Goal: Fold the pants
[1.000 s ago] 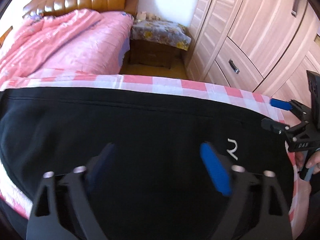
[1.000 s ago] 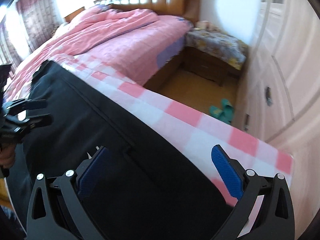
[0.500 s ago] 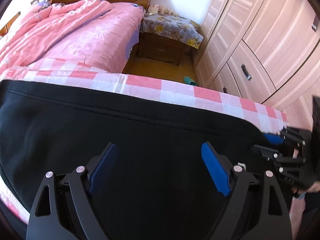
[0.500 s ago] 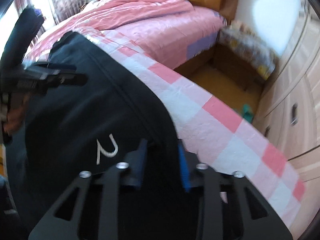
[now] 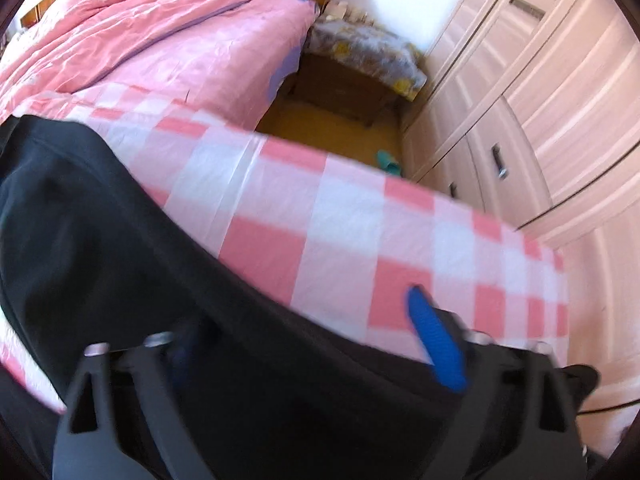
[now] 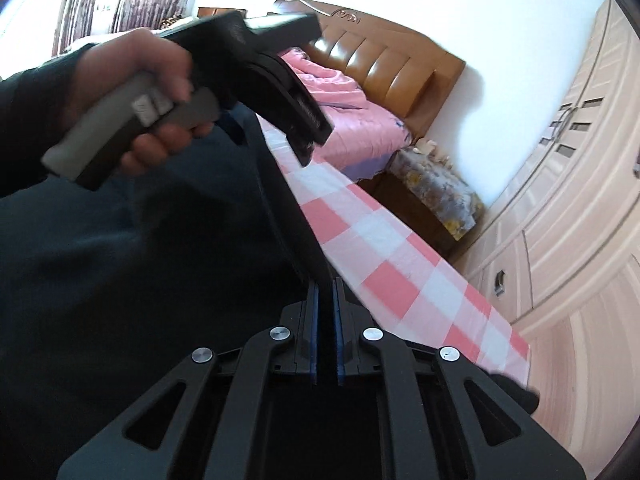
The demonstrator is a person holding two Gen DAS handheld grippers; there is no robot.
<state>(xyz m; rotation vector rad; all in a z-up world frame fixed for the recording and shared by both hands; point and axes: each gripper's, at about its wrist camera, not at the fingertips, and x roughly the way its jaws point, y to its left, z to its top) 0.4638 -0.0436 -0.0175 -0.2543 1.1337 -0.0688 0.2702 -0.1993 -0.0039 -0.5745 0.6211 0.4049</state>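
Note:
Black pants (image 5: 120, 264) lie on a pink-and-white checked cloth (image 5: 340, 216). In the left wrist view my left gripper (image 5: 312, 340) is open, its blue fingers (image 5: 436, 344) spread over the pants' edge. In the right wrist view my right gripper (image 6: 325, 312) is shut on a fold of the black pants (image 6: 140, 280) and lifts it. The left gripper, held in a hand (image 6: 132, 92), shows above the pants in the right wrist view (image 6: 256, 80).
A bed with a pink quilt (image 5: 168, 36) and brown headboard (image 6: 384, 64) lies behind. A nightstand with a floral cover (image 5: 360, 60) stands beside it. Light wooden wardrobes (image 5: 540, 92) fill the right side. Green slippers (image 5: 388, 160) lie on the floor.
My right gripper closed on the pants' edge and lifted it up and leftward. The pants' right part has come off the checked cloth. My left gripper stayed open.

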